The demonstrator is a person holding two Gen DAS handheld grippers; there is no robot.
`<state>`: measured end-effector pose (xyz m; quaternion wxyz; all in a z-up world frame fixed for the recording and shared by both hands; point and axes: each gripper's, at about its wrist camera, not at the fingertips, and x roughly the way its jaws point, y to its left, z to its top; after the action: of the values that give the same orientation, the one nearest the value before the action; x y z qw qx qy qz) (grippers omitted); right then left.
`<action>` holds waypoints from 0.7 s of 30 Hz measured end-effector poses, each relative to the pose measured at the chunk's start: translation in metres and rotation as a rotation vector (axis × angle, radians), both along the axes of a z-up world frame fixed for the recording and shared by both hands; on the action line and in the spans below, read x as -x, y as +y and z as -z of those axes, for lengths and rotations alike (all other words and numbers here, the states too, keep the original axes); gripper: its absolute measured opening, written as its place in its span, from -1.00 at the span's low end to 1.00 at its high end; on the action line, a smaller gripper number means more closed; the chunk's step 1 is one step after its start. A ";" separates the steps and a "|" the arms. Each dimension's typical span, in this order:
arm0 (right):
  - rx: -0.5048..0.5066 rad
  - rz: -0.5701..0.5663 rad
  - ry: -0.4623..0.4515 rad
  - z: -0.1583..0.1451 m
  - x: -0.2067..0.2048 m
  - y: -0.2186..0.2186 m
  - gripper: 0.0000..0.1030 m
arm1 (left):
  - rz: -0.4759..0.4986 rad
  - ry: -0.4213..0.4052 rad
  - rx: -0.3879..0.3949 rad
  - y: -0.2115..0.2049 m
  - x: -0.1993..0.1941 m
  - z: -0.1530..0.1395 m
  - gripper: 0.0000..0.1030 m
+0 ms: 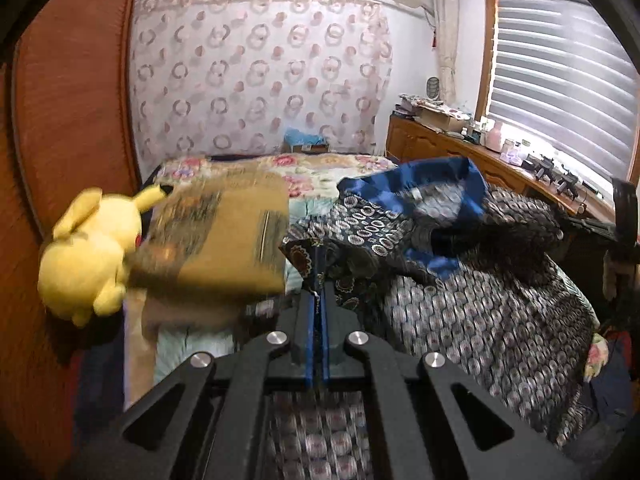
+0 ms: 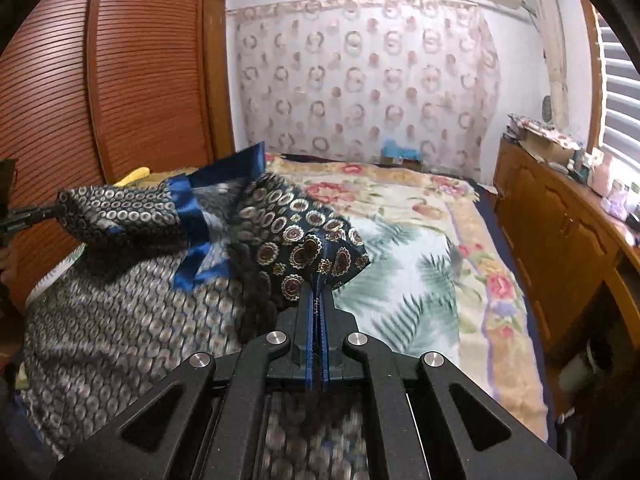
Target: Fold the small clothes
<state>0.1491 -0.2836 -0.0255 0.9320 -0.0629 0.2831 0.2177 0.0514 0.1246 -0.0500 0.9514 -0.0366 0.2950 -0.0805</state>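
Note:
A dark garment with silver ring pattern and blue trim (image 1: 460,280) hangs spread between both grippers above the bed. My left gripper (image 1: 317,292) is shut on one top corner of it. My right gripper (image 2: 318,284) is shut on the other top corner, where the pattern is larger medallions (image 2: 304,248). The cloth (image 2: 132,300) sags between them and drapes down under both grippers. In the right wrist view the left gripper (image 2: 36,214) shows at the far left edge, holding its corner. The right gripper (image 1: 600,228) shows at the right edge of the left wrist view.
A floral blanket (image 2: 420,240) covers the bed. A cardboard box (image 1: 216,240) and a yellow plush toy (image 1: 88,256) lie at the bed's left. A wooden louvred wardrobe (image 2: 120,80) stands left; a wooden cabinet (image 2: 560,232) with clutter runs along the right under the window.

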 end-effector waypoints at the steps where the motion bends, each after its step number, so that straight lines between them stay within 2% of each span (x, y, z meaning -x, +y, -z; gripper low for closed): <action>1: -0.004 0.006 0.009 0.004 0.009 -0.005 -1.00 | -0.004 0.014 0.025 0.004 0.007 0.006 -1.00; 5: -0.016 0.041 0.041 0.018 0.034 -0.026 -1.00 | -0.048 0.033 0.059 0.015 0.027 0.023 -1.00; 10: -0.028 0.074 0.083 0.030 0.054 -0.046 -1.00 | -0.102 0.030 0.095 0.033 0.051 0.028 -1.00; 14: -0.017 0.096 0.081 0.028 0.072 -0.058 -1.00 | -0.141 0.015 0.091 0.040 0.069 0.019 -1.00; 17: -0.023 0.108 0.080 0.019 0.082 -0.068 -1.00 | -0.155 0.000 0.058 0.041 0.088 0.011 -1.00; 21: 0.006 0.115 0.088 0.012 0.099 -0.078 -1.00 | -0.168 0.009 0.037 0.040 0.107 0.008 -1.00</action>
<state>0.0498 -0.3615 -0.0375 0.9294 -0.0397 0.3276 0.1653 -0.0553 0.1646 -0.0576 0.9525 -0.0794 0.2939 -0.0057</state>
